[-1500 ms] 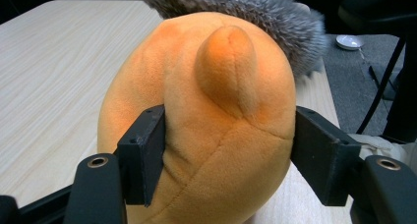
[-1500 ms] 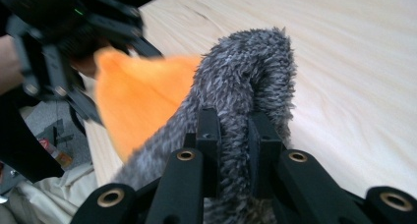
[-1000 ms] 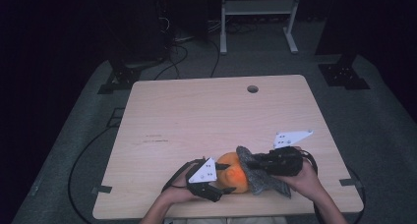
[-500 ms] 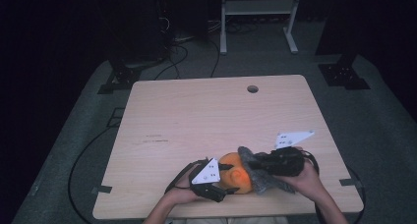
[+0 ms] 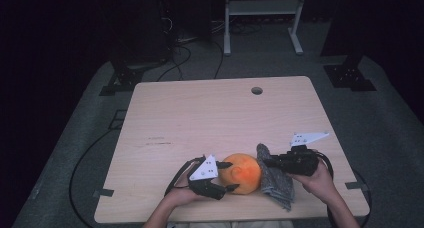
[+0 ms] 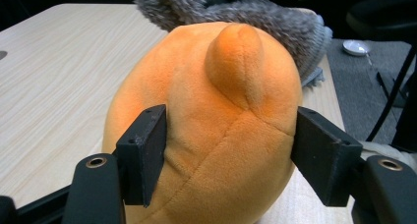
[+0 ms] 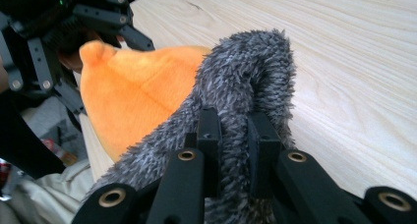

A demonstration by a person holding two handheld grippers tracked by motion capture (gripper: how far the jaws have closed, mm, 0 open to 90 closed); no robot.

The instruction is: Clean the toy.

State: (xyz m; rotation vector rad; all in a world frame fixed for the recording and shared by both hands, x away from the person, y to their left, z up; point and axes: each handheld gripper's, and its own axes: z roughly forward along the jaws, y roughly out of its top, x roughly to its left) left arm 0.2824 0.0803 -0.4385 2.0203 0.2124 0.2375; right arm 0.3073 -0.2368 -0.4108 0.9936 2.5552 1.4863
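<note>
dark floor and cabling surround a pale wooden table (image 5: 210,123), bare but for the work at its near edge. largest item there is an orange plush (image 5: 242,172), a rounded soft toy resting on the table between both hands. just right of it, touching, stands a grey fuzzy cloth (image 5: 274,177), one edge lifted and the rest trailing onto the table.

left gripper (image 5: 226,189): jaws part closed, pads pressed against both flanks of the plush, which sits squarely between them with its small nub (image 6: 237,57) pointing away. judged purpose: to steady the toy so it does not roll.

right gripper (image 5: 263,162): jaws pressed nearly together, pinching a fold of the cloth (image 7: 246,101). the fold stands up against the plush's side, above the table; judged purpose: to drape or wipe the cloth over the toy.
</note>
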